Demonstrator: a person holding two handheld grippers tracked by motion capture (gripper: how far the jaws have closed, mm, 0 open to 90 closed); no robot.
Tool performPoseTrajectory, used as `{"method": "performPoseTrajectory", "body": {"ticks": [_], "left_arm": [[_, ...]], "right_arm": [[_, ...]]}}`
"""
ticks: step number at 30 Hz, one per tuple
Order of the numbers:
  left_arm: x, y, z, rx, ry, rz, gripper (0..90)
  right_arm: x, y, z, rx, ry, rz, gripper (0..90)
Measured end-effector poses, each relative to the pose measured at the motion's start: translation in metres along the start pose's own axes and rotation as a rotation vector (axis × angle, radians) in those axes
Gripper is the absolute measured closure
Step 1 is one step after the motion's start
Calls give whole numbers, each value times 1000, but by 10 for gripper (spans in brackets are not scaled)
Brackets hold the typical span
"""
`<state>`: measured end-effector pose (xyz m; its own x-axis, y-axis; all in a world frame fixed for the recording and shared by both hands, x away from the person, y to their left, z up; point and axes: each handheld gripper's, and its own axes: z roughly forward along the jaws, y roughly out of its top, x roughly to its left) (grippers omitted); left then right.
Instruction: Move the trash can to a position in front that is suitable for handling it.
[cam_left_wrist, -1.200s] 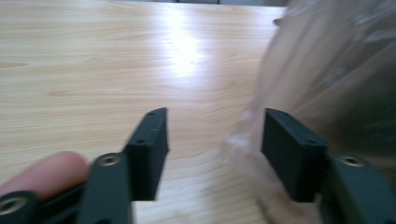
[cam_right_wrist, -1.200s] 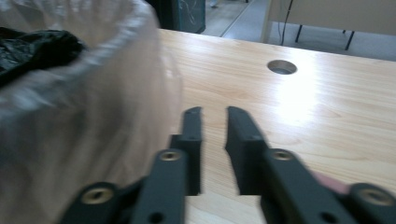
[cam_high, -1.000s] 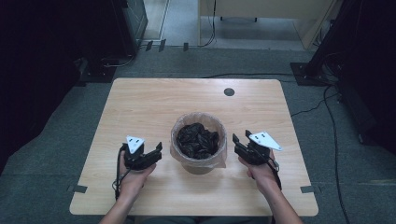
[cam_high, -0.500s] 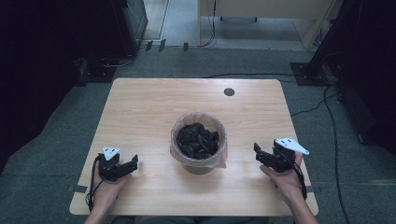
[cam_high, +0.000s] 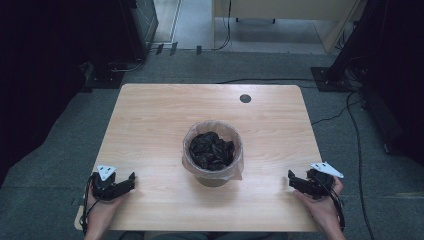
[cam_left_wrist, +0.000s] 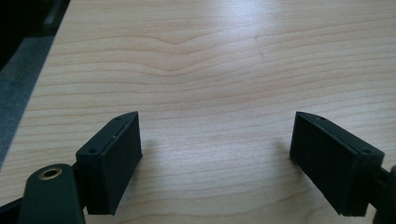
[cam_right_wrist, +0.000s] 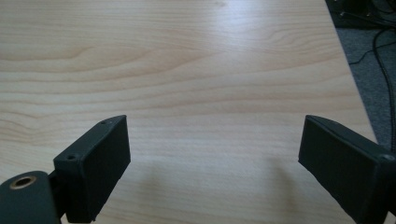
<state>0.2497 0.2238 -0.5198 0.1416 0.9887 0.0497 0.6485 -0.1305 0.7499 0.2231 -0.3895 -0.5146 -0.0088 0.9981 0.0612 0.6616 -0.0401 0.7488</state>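
Observation:
A small round bin (cam_high: 212, 152) with a clear plastic liner and dark crumpled stuff inside stands in the middle of the wooden table (cam_high: 160, 115). My left gripper (cam_high: 132, 179) rests low near the table's front left corner, well left of the bin. Its jaws have just been opening and stand wide apart over bare wood (cam_left_wrist: 217, 154). My right gripper (cam_high: 290, 178) sits near the front right edge, well right of the bin. Its jaws have also just been opening, with nothing between them (cam_right_wrist: 215, 158).
A dark round grommet (cam_high: 245, 98) sits near the table's far edge. Cables (cam_high: 350, 115) trail over the grey carpet to the right. Dark equipment (cam_high: 135, 25) stands at the back left and a pale piece of furniture (cam_high: 285, 10) at the back.
Both hands have moved outward from beside the bin toward the table's front corners and sunk lower. The jaws of both grippers stand wider than before.

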Motion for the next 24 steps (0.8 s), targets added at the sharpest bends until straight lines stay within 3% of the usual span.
{"method": "performPoseTrajectory", "body": {"ticks": [2,6,14,18,24], "left_arm": [[2,-1,-1,-4,2,8,166],[9,-1,0,12,-34,-34,166],[11,-2,-1,12,-45,-26,167],[11,-2,-1,12,-45,-26,167],[11,-2,-1,13,-45,-24,167]], "right_arm": [[-3,-3,-2,0,-13,-3,91],[-7,-8,-2,6,-33,-2,91],[-7,-15,-3,36,-68,-47,91],[-4,-18,-4,20,-53,-71,92],[-8,-19,-3,31,-16,-35,92]]}}
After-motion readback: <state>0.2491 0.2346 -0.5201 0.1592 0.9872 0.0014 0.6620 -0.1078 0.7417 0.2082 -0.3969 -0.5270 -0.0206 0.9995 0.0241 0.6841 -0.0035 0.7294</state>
